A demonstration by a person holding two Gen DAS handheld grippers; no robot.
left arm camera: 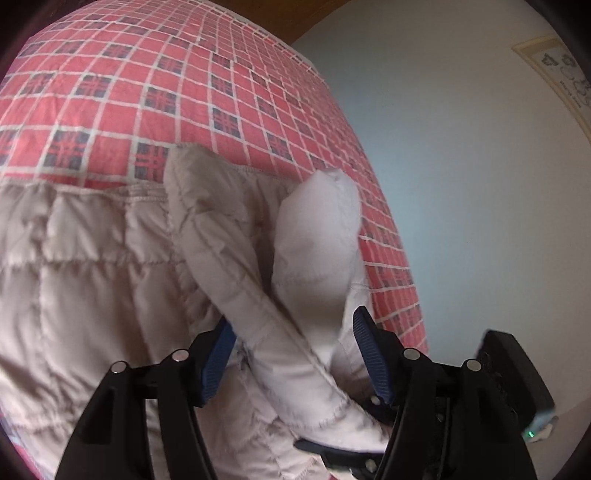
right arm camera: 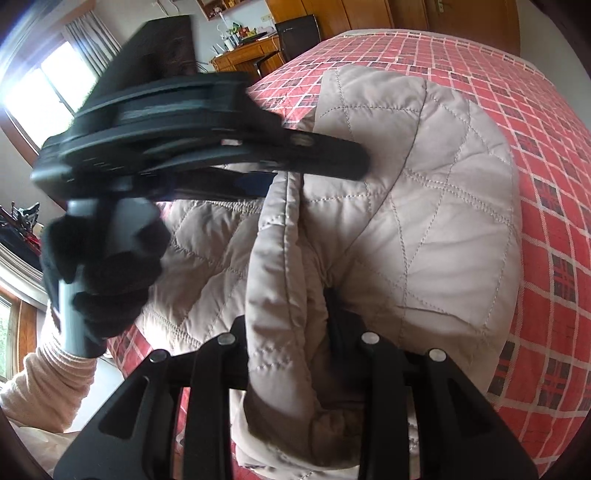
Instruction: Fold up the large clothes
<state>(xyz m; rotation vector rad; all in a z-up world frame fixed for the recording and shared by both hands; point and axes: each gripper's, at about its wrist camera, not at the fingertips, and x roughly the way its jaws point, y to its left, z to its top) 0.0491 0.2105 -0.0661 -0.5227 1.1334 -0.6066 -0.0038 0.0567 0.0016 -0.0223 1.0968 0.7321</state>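
Observation:
A beige quilted jacket [left arm camera: 92, 277] lies spread on a red plaid bed cover [left arm camera: 147, 74]. My left gripper [left arm camera: 293, 317] holds a raised fold of it, a sleeve-like strip with pale lining, between its blue pads [left arm camera: 369, 354]. In the right wrist view the jacket [right arm camera: 424, 221] bulges up in a mound. My right gripper [right arm camera: 291, 325] is shut on a bunched edge that hides its pads. The left gripper [right arm camera: 273, 181] shows there blurred, pinching the same edge higher up, held by a black-gloved hand [right arm camera: 103, 266].
The bed cover [right arm camera: 535, 147] extends far and right of the jacket. A pale wall [left arm camera: 461, 184] lies past the bed's right edge. A window [right arm camera: 48, 85], a wooden desk [right arm camera: 243, 55] and a dark chair [right arm camera: 295, 33] stand behind. A cream sleeve [right arm camera: 48, 380] is at lower left.

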